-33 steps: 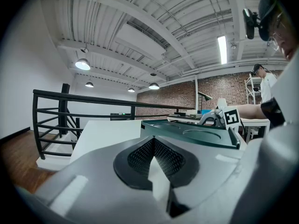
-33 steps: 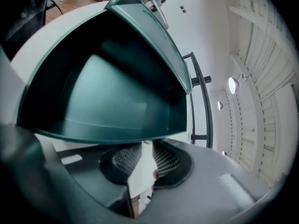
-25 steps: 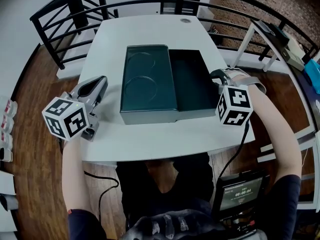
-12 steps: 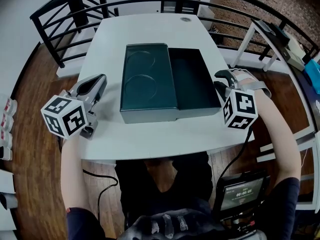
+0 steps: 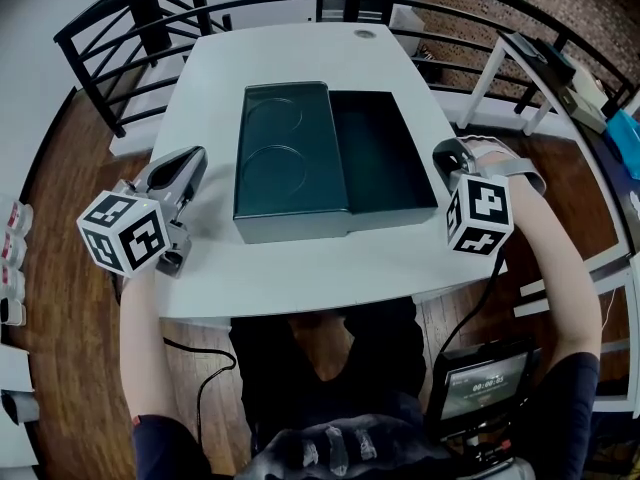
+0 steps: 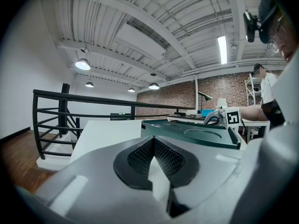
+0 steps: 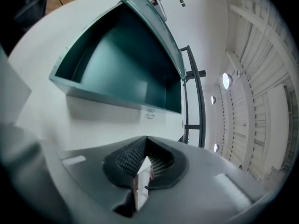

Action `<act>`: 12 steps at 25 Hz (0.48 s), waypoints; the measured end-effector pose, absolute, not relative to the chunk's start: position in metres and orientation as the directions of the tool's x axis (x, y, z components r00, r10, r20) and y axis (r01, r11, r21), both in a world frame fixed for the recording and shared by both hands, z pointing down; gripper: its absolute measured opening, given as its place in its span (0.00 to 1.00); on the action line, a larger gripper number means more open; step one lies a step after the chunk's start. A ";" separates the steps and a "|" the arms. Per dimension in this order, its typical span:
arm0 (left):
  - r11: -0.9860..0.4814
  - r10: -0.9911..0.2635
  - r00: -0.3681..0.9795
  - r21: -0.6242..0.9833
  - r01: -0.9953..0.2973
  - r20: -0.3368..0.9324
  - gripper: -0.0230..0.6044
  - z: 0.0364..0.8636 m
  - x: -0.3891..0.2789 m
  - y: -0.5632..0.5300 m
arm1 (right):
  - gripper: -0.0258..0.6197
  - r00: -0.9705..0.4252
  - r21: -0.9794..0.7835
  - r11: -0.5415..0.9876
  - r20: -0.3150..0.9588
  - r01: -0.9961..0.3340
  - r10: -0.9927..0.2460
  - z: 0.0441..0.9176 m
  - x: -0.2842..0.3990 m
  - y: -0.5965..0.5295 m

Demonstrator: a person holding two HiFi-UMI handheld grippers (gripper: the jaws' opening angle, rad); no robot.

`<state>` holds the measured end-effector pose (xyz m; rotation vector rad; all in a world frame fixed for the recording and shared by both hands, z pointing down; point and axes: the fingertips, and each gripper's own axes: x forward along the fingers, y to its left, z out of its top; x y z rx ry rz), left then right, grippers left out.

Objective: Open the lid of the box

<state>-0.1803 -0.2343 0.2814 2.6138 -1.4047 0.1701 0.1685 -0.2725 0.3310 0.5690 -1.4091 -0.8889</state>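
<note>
A dark green box (image 5: 385, 163) stands open and empty on the white table (image 5: 300, 268). Its lid (image 5: 290, 158), with two round recesses, lies flat along the box's left side. In the right gripper view the hollow box (image 7: 126, 64) fills the upper left. In the left gripper view the lid (image 6: 196, 135) is ahead on the right. My left gripper (image 5: 178, 171) is shut and rests left of the lid, apart from it. My right gripper (image 5: 447, 160) is shut, just off the box's right wall and holding nothing. Both pairs of jaws, the left gripper (image 6: 153, 144) and the right gripper (image 7: 145, 146), meet with nothing between them.
A black railing (image 5: 120, 28) runs round the table's far and left sides. White shelving (image 5: 530, 68) stands at the right. A screen device (image 5: 475, 388) hangs at the person's waist, and a cable (image 5: 200, 378) trails below the table's near edge.
My right gripper has drawn a little to the right, away from the box's right wall. The left gripper, box and lid have stayed put.
</note>
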 end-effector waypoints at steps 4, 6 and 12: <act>-0.543 -0.815 0.551 0.094 -0.835 0.180 0.05 0.281 -0.179 -0.235 | 0.04 -0.059 0.785 0.591 0.609 0.187 -0.791 0.339 0.169 -0.273; -0.543 -0.815 0.551 0.094 -0.834 0.180 0.05 0.280 -0.179 -0.235 | 0.04 -0.059 0.779 0.601 0.618 0.177 -0.784 0.340 0.170 -0.273; -0.543 -0.815 0.551 0.094 -0.835 0.179 0.05 0.280 -0.179 -0.234 | 0.04 -0.053 0.765 0.618 0.635 0.179 -0.771 0.345 0.169 -0.273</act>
